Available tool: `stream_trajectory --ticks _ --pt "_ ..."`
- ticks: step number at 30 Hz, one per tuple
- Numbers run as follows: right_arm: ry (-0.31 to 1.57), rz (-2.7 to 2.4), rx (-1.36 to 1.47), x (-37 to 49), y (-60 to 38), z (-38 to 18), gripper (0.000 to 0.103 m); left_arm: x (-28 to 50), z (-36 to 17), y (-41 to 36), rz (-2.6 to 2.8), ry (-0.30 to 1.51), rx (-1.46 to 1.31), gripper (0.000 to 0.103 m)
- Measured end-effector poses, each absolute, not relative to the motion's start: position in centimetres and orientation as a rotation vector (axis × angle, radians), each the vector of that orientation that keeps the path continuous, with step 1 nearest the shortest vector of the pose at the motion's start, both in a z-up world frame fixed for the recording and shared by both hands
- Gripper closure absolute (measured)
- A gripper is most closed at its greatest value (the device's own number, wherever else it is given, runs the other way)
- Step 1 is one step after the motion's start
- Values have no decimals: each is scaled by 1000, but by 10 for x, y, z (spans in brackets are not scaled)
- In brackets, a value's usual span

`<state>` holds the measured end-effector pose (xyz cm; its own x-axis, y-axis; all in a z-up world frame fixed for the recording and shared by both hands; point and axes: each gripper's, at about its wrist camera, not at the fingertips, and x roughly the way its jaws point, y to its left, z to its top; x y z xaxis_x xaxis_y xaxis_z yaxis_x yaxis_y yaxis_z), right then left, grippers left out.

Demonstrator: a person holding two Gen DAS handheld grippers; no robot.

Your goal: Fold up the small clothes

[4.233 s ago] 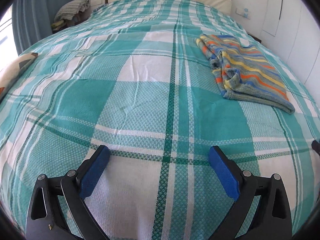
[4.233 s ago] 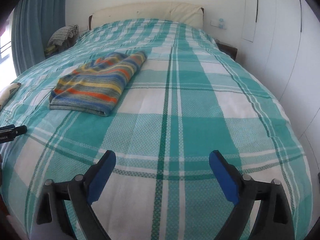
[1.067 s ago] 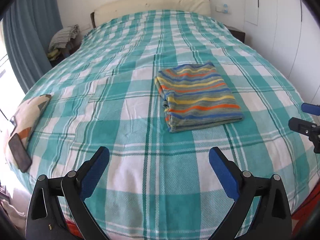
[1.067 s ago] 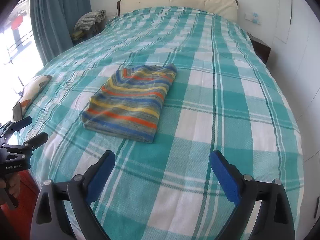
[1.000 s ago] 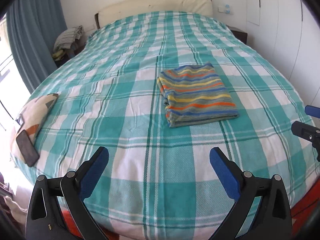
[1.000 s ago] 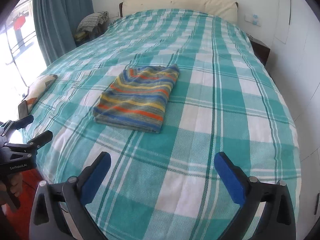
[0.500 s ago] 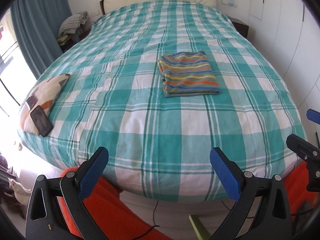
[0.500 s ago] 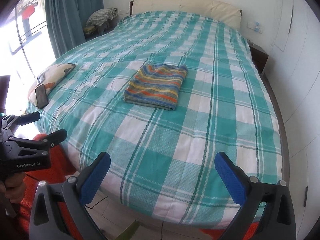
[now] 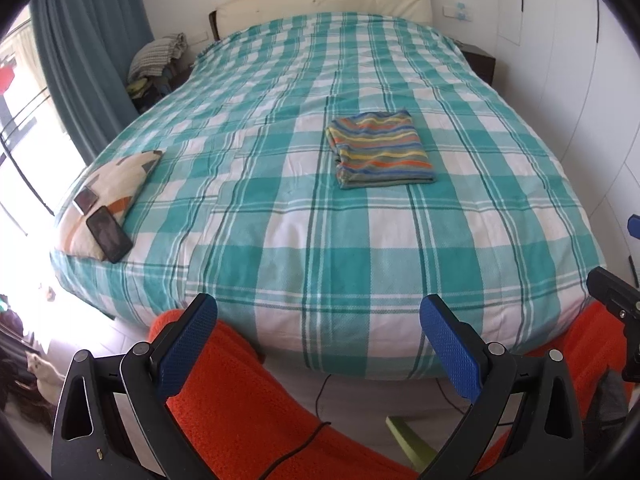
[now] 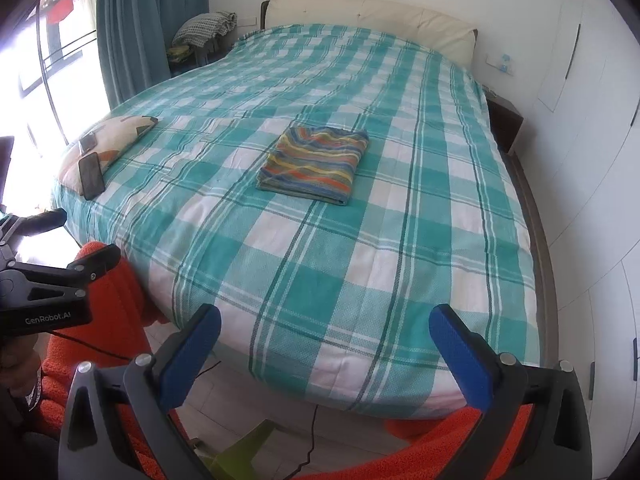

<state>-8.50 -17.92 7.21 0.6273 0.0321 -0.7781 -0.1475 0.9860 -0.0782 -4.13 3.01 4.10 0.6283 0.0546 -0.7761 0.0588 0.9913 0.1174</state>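
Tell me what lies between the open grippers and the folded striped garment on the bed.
Only bare checked bedspread. The striped garment lies flat mid-bed; the left gripper and right gripper are both open, off the bed's foot. The cushion sits aside.

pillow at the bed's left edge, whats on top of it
Two phones lie on the patterned pillow: a larger dark phone at its near end and a smaller phone just beyond. Whatever lies beneath the pillow is covered.

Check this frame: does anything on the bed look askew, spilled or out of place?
Mostly no. The striped garment lies folded flat on the bedspread. Two phones rest on a cushion at the bed's left edge, the nearer one reaching its rim. Both grippers are open and empty.
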Motion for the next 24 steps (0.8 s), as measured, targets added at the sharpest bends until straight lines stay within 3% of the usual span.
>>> stream_trajectory --ticks 24 --pt "802 -30 -139 -126 -188 101 0 -63 57 30 50 845 127 1"
